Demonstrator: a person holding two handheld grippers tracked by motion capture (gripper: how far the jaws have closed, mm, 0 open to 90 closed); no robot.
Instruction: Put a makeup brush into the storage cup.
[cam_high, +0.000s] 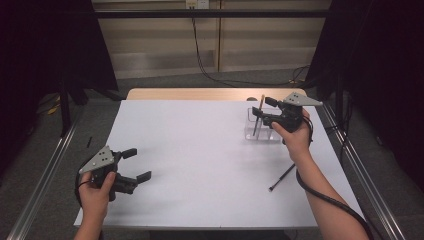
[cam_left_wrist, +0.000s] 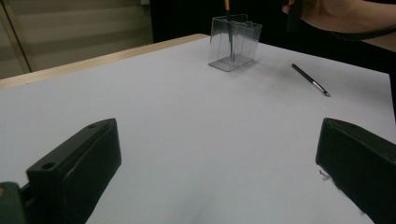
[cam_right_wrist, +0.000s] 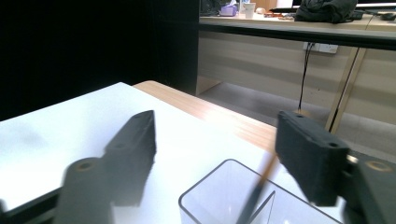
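A thin dark brush with a tan handle (cam_high: 258, 116) stands tilted in the clear plastic two-compartment holder (cam_high: 251, 131), probably just dropped there. The right gripper (cam_high: 267, 111) hovers above it, jaws spread and gripping nothing. A second dark brush (cam_high: 281, 177) lies on the white table (cam_high: 200, 165), likely next. The left gripper (cam_high: 137, 164) rests spread and empty, well apart.

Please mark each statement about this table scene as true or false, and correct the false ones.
1. A brush stands inside the clear holder. True.
2. The right gripper clamps that brush. False: its jaws stand apart, and the brush leans free between them.
3. A second brush lies flat on the white table. True.
4. The left gripper holds a brush. False: it is open and empty.
5. The clear holder lies tipped on its side. False: it stands upright.
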